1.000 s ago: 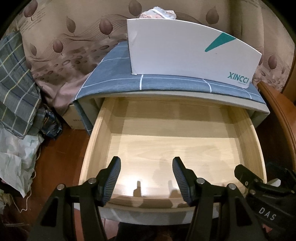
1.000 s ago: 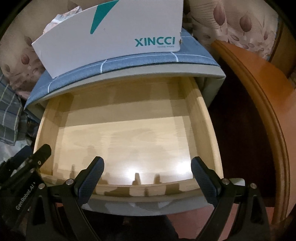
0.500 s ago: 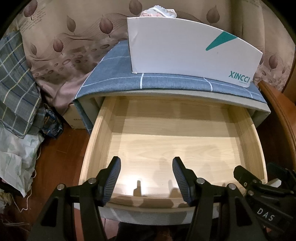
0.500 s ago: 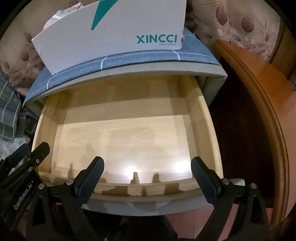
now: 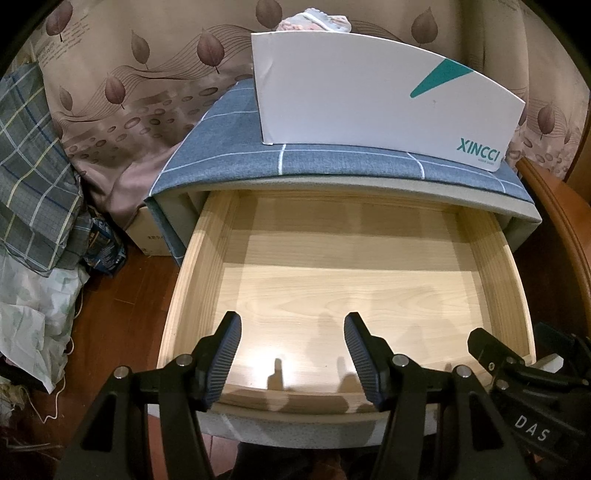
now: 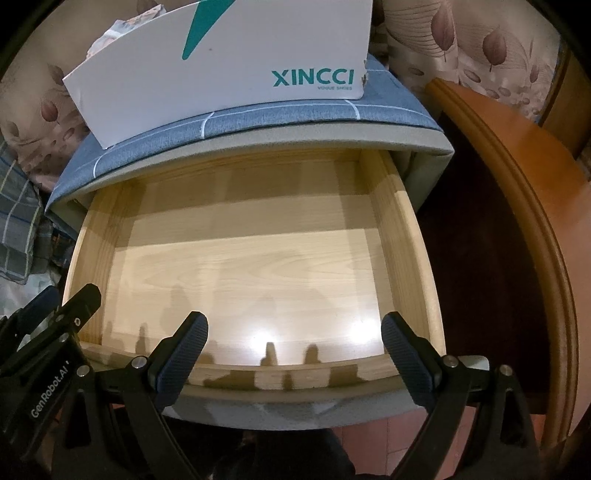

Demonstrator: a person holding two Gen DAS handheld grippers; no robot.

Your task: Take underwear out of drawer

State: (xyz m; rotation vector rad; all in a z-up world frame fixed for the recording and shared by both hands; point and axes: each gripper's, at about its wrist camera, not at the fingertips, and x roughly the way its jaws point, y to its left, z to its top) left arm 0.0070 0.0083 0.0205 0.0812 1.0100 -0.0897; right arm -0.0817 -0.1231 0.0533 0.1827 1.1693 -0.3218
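The pale wooden drawer (image 5: 506,288) (image 6: 413,258) stands pulled out from a nightstand with a blue checked cloth top (image 5: 229,147) (image 6: 258,122). Its bottom shows bare wood in both views, with no garment in it. A white XINCCI box (image 5: 351,96) (image 6: 229,66) stands on the nightstand, and crumpled patterned fabric (image 5: 314,20) (image 6: 114,29) shows over its top edge. My left gripper (image 5: 291,354) hovers open over the drawer's front edge, holding nothing. My right gripper (image 6: 295,350) hangs beside it, open wider, also with nothing in it.
A leaf-patterned curtain (image 5: 129,92) hangs behind. Plaid cloth (image 5: 29,166) and white fabric (image 5: 29,314) are piled on the wood floor to the left. A curved orange wooden furniture edge (image 6: 535,206) rises right of the nightstand. A cardboard box (image 5: 147,236) sits left of it.
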